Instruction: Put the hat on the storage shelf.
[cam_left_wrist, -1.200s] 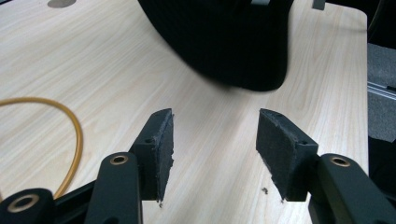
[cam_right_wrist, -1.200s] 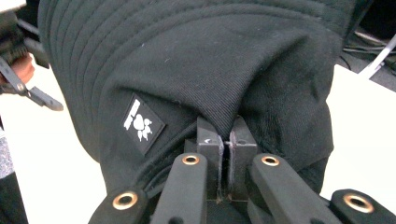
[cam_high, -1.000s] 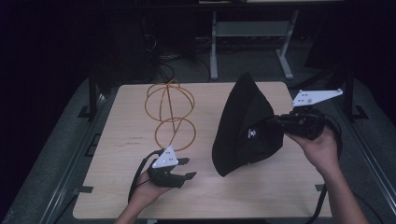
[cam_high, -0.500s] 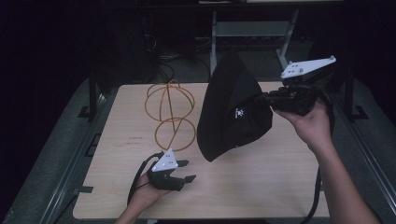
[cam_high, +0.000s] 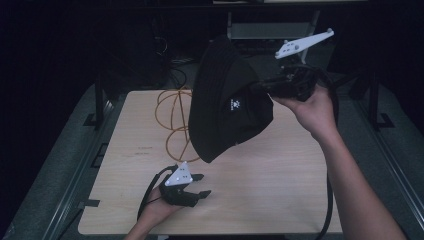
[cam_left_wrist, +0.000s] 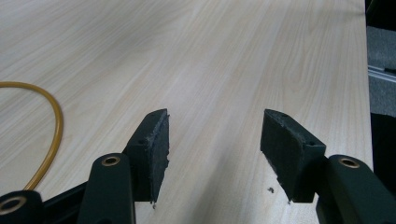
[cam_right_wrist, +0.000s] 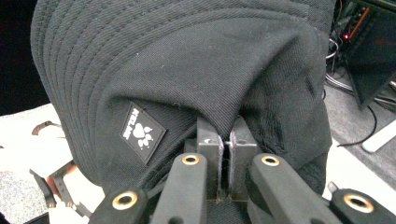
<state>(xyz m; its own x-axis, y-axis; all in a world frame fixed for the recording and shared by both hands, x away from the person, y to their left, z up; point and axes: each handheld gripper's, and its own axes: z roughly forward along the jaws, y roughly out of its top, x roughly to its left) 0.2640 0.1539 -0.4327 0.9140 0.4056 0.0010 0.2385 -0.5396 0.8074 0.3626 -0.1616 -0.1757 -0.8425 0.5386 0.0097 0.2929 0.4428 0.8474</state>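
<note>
A black bucket hat (cam_high: 227, 100) with a small white-print label (cam_right_wrist: 140, 132) hangs in the air above the table's far middle. My right gripper (cam_high: 264, 88) is shut on its fabric, and in the right gripper view the jaws pinch a fold of the hat (cam_right_wrist: 196, 70) at my right gripper (cam_right_wrist: 227, 140). Down at the table's near edge, my left gripper (cam_high: 201, 185) rests open on the wood, and in the left gripper view nothing lies between the jaws of my left gripper (cam_left_wrist: 214, 135). An orange wire frame (cam_high: 172, 115) stands behind the hat.
The light wooden table (cam_high: 280, 190) has bare surface at the right and front. A curve of the orange wire (cam_left_wrist: 51, 126) lies left of my left jaw. Dark floor, cables and a white stand (cam_high: 272, 30) sit beyond the far edge.
My right gripper has lifted the hat off the table and carried it up and toward the far side. The left gripper has stayed put.
</note>
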